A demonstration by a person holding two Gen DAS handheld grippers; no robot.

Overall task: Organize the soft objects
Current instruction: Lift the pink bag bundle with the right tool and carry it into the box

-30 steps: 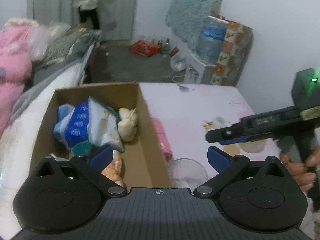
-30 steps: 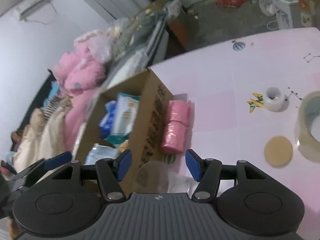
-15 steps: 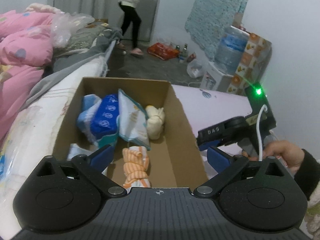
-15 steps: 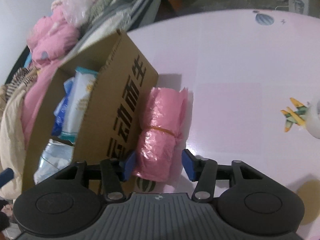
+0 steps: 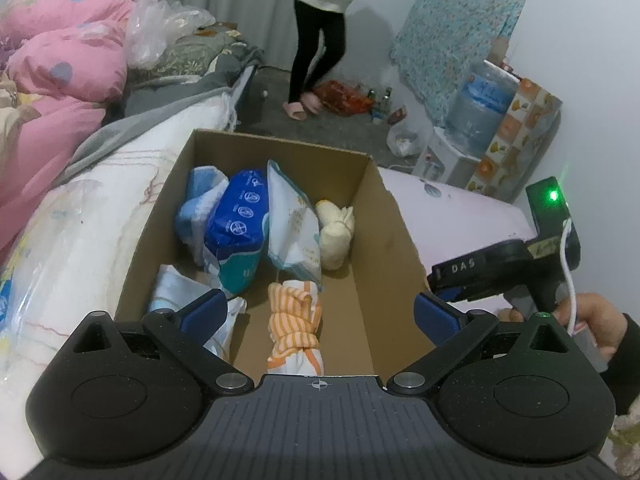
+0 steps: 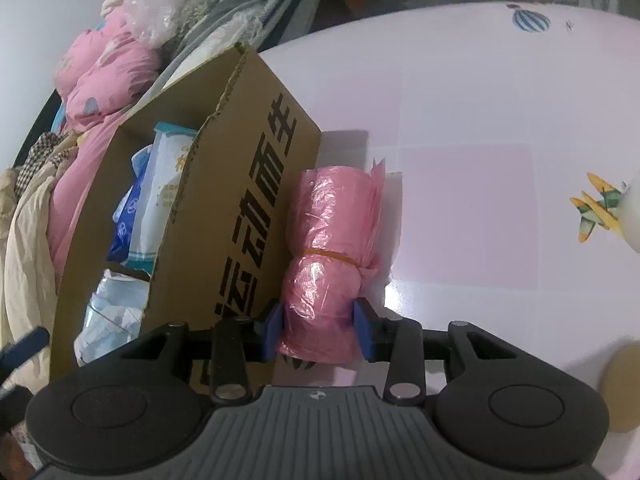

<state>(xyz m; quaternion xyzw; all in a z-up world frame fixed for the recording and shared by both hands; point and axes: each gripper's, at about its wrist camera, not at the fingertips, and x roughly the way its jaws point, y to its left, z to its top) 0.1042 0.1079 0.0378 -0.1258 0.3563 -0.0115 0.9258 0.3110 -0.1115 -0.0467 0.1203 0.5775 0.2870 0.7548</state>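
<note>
A pink plastic-bag roll, tied with an orange band, lies on the pale pink table against the outer wall of a cardboard box. My right gripper has its jaws closing on the near end of the roll, and both blue pads touch its sides. My left gripper hangs open over the box with nothing between its fingers. Inside lie an orange-striped cloth, a cream bundle, a blue tissue pack, a white pack and a pale blue pack.
A bed with pink quilts runs along the box's left side. A person stands at the back of the room near a water dispenser. A white tape roll and a tan disc lie on the table's right.
My right gripper came down onto the pink roll and its jaws narrowed until the pads met it. My left gripper shifted over the box, staying open. The person at the back walked right.
</note>
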